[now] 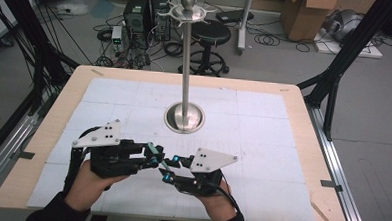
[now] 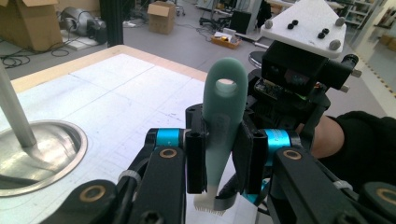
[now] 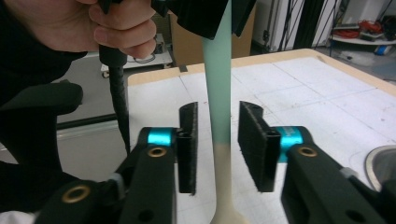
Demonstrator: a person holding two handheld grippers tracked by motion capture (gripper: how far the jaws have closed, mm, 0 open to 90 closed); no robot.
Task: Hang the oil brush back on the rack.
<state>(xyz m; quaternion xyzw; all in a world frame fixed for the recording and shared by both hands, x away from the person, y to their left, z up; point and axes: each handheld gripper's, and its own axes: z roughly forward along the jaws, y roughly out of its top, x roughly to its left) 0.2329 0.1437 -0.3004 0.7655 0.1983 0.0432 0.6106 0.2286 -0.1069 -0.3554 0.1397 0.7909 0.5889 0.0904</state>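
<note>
While left gripper (image 2: 219, 161) clamps brush (image 2: 224, 102) | right gripper (image 3: 218, 147) fingers flank handle, untouching.

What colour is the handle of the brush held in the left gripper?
Pale mint green handle, shading to cream lower down; clearest in the left gripper view.

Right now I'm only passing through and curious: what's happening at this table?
A person holds a claw in each hand. The left claw is clamped on a pale green brush. The right claw has its pads on either side of the brush handle, not yet touching. A metal stand rises mid-table, untouched.
</note>
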